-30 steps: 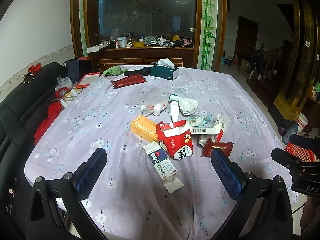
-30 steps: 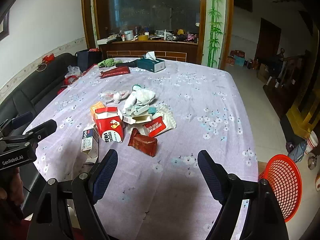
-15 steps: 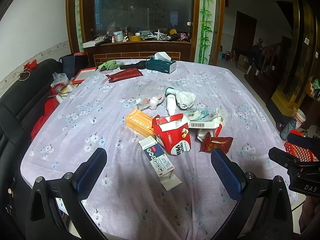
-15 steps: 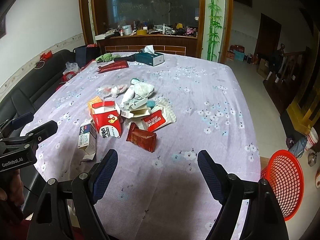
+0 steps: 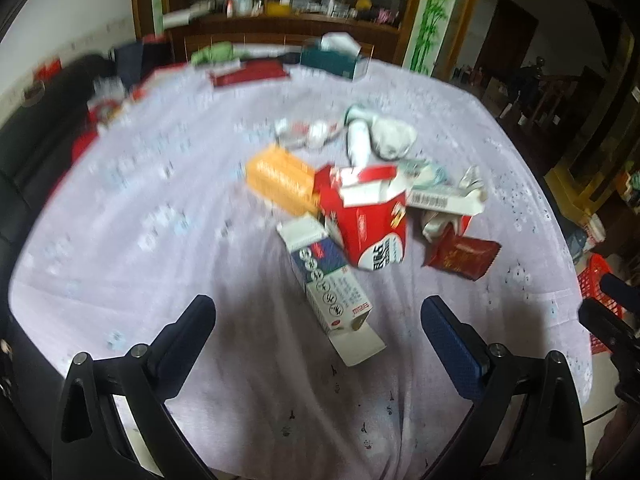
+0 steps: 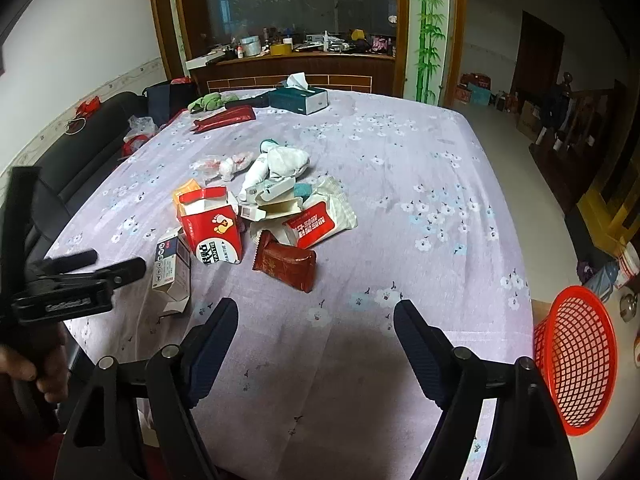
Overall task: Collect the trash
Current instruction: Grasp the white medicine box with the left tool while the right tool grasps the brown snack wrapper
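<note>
**Litter heap mid-desk, both tools spread**

Crumpled cartons and foil wrappers sit clustered at the centre of the flowered lilac cloth on the desk [image 6: 420, 208]. A red carton [image 6: 212, 228] reads "YANTIE". A glossy maroon wrapper [image 6: 286, 266] lies beside it. A blue-white box [image 5: 330, 280] points lengthwise at the near edge. A red mesh basket [image 6: 576, 360] stands off the right corner. Left tool [image 5: 316, 344] and right tool [image 6: 316, 344] both gape, empty.

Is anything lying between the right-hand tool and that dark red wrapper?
Nothing visible. Only bare tablecloth lies between the open right gripper and the wrapper, which sits at the near edge of the trash pile.
</note>
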A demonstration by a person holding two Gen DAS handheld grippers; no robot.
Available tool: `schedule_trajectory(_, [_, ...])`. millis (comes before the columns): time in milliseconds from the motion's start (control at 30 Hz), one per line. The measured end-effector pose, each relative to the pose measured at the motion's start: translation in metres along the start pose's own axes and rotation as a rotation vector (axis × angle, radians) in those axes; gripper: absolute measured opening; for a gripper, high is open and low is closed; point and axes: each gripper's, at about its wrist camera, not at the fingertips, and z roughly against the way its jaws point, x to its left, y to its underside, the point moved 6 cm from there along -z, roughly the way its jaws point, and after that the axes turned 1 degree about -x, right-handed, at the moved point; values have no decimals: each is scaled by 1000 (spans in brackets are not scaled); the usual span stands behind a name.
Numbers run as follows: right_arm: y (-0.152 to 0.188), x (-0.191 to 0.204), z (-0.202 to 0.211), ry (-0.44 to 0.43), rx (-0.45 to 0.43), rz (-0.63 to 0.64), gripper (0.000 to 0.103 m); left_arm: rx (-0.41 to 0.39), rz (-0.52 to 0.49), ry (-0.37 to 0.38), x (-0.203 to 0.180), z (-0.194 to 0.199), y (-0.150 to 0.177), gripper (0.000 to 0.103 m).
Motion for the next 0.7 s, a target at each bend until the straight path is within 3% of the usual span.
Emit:
schedule_trajectory(167, [-1,1,-7,-14,19,-3,83,78,38,30,4,-30,3,93])
schedule_trajectory(233, [-1,1,-12,-28,35,-8,78,103,29,32,3,-43,1,86])
schedule_trajectory(467, [-10,17,-45,-138,116,81,72,193,21,65,-3,-80,-3,48])
schedule_trajectory(700, [-30,15,-93,-211,192,93,71,177,-57,90,1,-67,5,39])
